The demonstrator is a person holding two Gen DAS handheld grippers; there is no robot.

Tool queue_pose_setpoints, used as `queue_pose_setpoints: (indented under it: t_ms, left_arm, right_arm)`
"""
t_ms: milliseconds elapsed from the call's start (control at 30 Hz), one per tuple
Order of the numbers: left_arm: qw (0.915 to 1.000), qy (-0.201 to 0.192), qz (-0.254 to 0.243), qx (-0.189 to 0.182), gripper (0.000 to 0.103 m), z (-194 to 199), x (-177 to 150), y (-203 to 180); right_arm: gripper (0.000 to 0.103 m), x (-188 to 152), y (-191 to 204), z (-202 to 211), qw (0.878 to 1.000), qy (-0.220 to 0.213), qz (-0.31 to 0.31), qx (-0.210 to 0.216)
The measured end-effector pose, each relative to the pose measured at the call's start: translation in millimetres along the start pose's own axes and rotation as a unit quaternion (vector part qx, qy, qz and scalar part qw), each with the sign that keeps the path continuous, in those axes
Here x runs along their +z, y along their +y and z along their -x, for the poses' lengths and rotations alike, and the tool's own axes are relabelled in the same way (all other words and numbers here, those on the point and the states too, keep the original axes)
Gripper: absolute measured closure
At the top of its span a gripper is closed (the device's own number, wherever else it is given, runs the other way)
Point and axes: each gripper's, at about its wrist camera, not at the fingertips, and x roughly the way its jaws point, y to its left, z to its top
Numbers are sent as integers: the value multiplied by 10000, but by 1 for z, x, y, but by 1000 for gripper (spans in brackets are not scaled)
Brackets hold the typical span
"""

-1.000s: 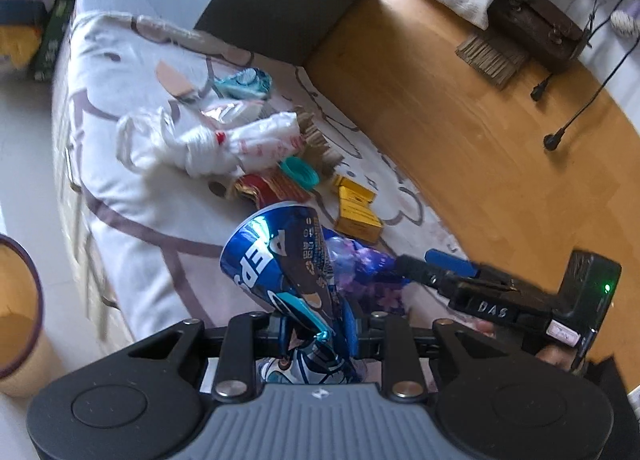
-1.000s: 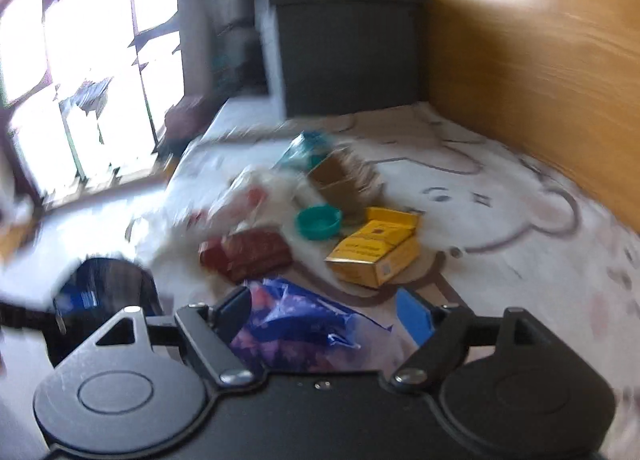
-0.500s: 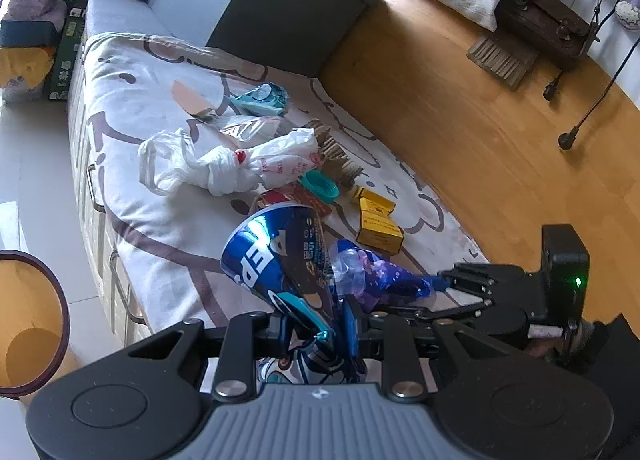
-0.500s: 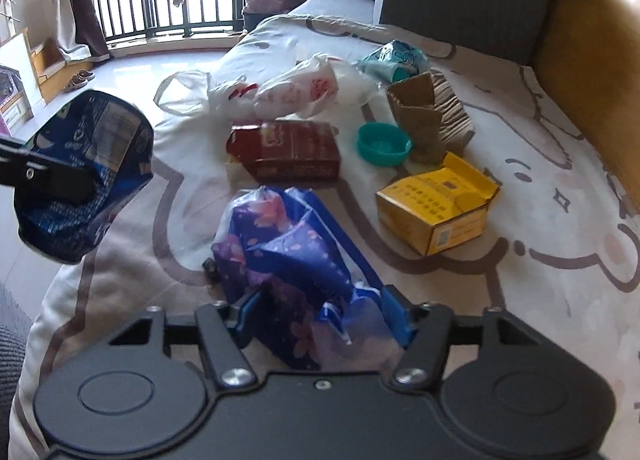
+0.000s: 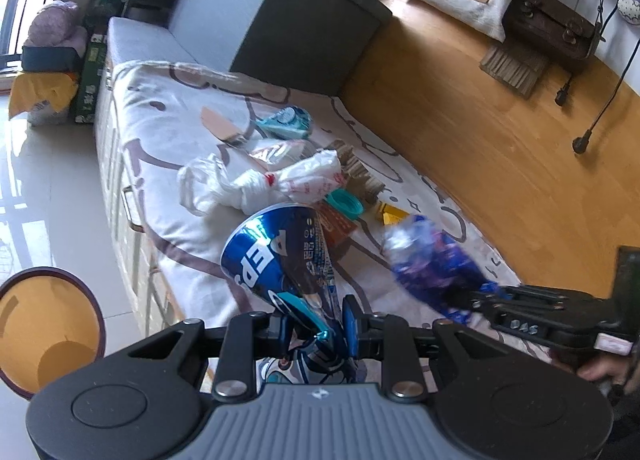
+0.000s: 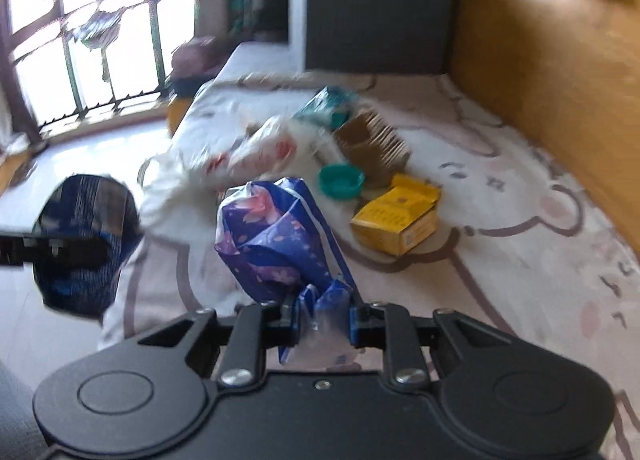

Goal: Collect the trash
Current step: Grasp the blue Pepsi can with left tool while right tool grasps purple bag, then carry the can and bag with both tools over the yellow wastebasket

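My left gripper is shut on a crushed blue soda can, held up over the front edge of the mat. My right gripper is shut on a purple flowered wrapper, lifted clear of the mat; the same wrapper shows at the right of the left wrist view. Trash lies on the cartoon-print mat: a white plastic bag, a teal lid, a yellow box, a corrugated cardboard piece and a teal packet.
An orange waste bin with a dark rim stands on the tiled floor at lower left. A dark grey cabinet sits behind the mat. A wooden floor with cables, a cushion and a brown bag lies to the right.
The right gripper's jaws have shut on the purple wrapper and lifted it off the mat. The left gripper has kept hold of the can, turning slightly.
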Motion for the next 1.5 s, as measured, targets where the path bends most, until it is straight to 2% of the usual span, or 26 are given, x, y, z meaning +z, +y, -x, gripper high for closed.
queue_pose_setpoints:
  t_ms: [367,667,800,1000,1267,1500]
  left_arm:
    - [9986,-310,-230,369,76,36,6,0]
    - [9954,-516,-344,723,76,56,16,18]
    - [9938,-584,-278,907,76,63,20,34]
    - [9901,-665,-66,1236,76,74,27,71]
    - [9823,-697,-41,1738,76,85,38,120]
    - [9737,-700,208,2159,76,89,45,167]
  right_arm:
    - [81,-1,15,41,9951,-401,-800,-415]
    - [81,3,40,41,9880,-640,-1311,-514]
    - [81,13,64,28,9876,-655,-1361,-431]
    - [81,28,122,0,9902,-587,-1263,-86]
    - [81,50,190,-39,9928,-397,-1090,302]
    - [81,65,240,-78,9945,-229,-892,490]
